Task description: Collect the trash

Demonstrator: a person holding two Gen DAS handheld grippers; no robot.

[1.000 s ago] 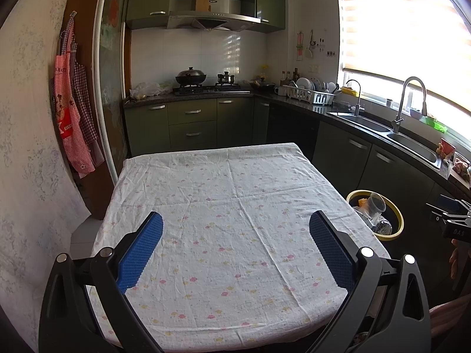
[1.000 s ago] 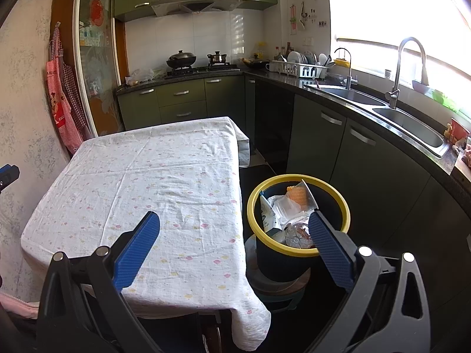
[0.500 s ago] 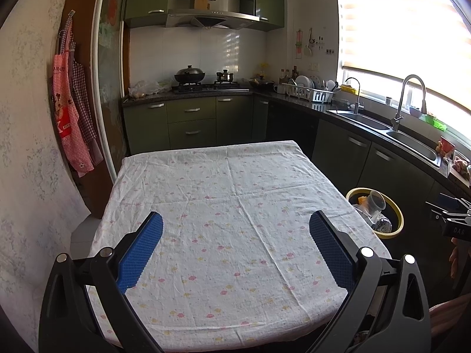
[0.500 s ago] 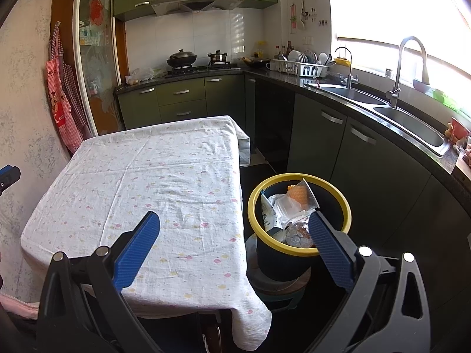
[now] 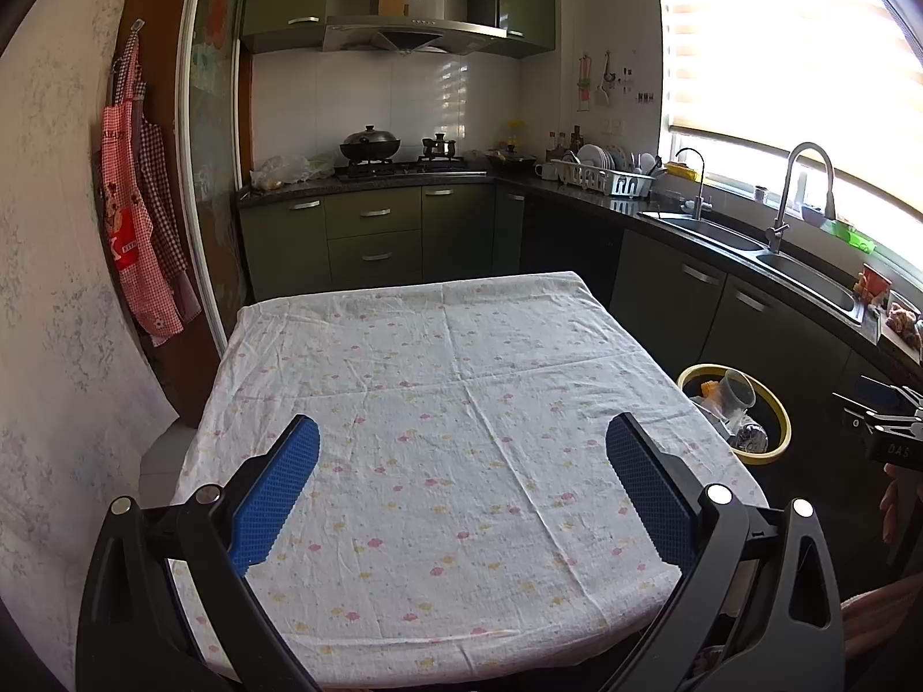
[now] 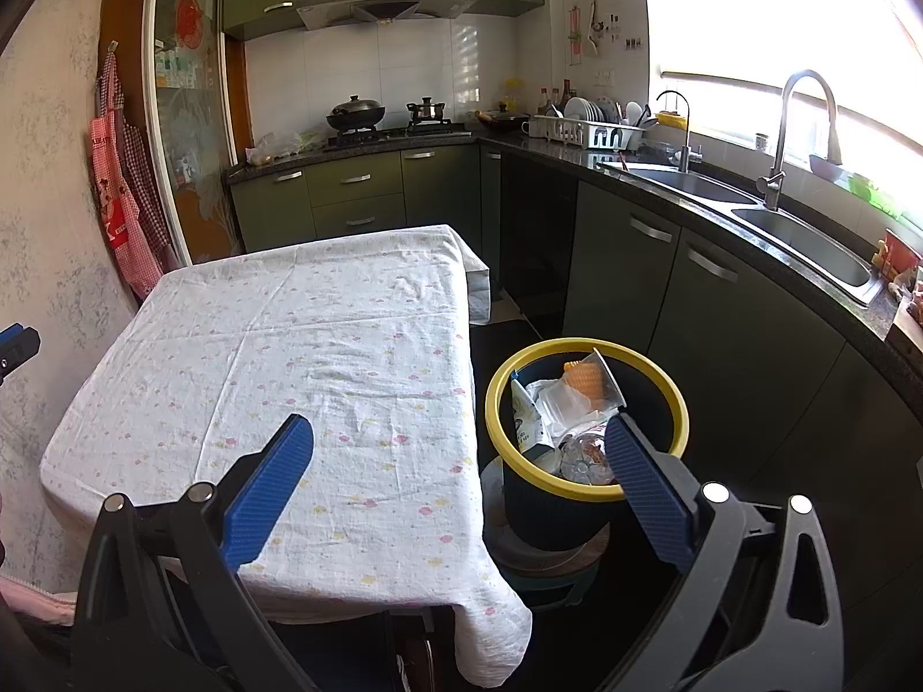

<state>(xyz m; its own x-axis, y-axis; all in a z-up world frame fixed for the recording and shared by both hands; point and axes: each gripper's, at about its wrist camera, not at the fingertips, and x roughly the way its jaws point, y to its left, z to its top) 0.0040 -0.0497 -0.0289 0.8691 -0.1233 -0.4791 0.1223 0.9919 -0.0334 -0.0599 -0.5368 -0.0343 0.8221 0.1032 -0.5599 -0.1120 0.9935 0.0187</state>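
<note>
The left gripper (image 5: 461, 450) hovers above the near edge of the tabletop (image 5: 450, 403), which is covered by a white flowered cloth, its blue-padded fingers (image 5: 274, 493) spread wide with nothing between them. The right gripper (image 6: 458, 450) hangs over the tabletop's right edge, fingers (image 6: 646, 481) likewise wide and empty, the right one in front of the bin (image 6: 588, 421). That yellow-rimmed dark bin stands on the floor just beside the tabletop, between it and the green cabinets (image 6: 681, 300), and holds the trash (image 6: 568, 412): a clear cup, a carton, crumpled wrappers and something orange.
</note>
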